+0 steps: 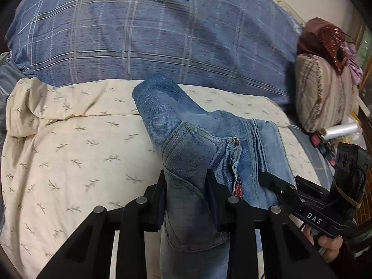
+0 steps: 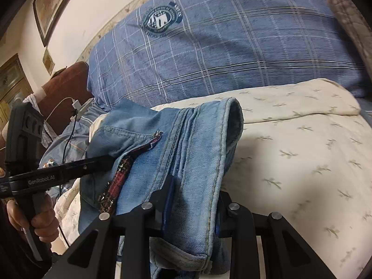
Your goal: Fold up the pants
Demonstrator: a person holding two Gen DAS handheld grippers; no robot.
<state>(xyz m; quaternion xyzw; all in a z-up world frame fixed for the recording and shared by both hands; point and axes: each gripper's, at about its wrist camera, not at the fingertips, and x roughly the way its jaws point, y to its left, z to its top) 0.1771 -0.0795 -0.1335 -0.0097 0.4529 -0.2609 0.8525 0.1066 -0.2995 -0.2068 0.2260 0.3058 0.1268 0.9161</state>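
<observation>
The right gripper, seen from the left wrist view, carries the white letters "DAS" on its black body, while the left gripper, seen from the right wrist view, reads "GenRobot.AI" along its side. A round crest with small lettering too fine to read is printed on the blue plaid duvet behind. The jeans, light blue denim, are bunched and lifted above the cream leaf-print bedspread, hanging between the two tools. The left gripper's fingers are clamped on a fold of denim beside the open zipper, the cloth rising straight out from between them. The right gripper's fingers are closed on the stitched waistband edge, which drapes over and down past them. The two grippers sit close together, on either side of the fly.
</observation>
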